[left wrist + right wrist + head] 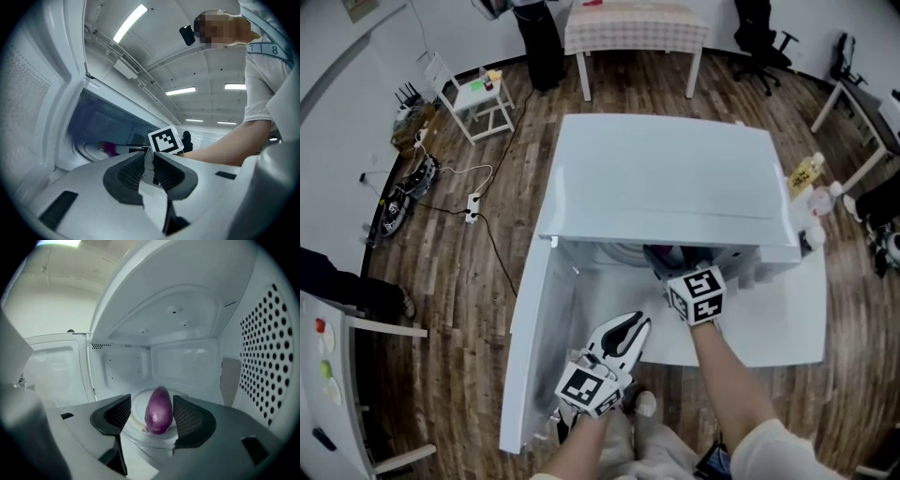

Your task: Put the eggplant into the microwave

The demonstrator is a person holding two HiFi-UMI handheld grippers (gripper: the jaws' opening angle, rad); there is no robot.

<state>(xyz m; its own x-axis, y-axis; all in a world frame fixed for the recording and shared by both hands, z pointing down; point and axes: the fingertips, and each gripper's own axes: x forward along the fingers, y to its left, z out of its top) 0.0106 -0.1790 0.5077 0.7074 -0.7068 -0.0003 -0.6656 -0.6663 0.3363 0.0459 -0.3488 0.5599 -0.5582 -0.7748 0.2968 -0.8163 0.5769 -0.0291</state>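
Two tools at the open microwave (666,178): right tool (152,404) wide inside the cavity, eggplant (158,409) lying loose between its jaws on the turntable (136,414). Left tool (149,161) narrow, empty, outside by the swung-open door (530,347). White counter (778,328) beneath the microwave. Beyond it, wooden floor (459,272), cloth-covered table (636,26), office chair (764,37).

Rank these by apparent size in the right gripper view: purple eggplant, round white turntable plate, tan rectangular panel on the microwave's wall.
1. Round white turntable plate: largest, though partly hidden.
2. Purple eggplant and tan rectangular panel: look alike in size; the eggplant is nearer the camera, so unranked.
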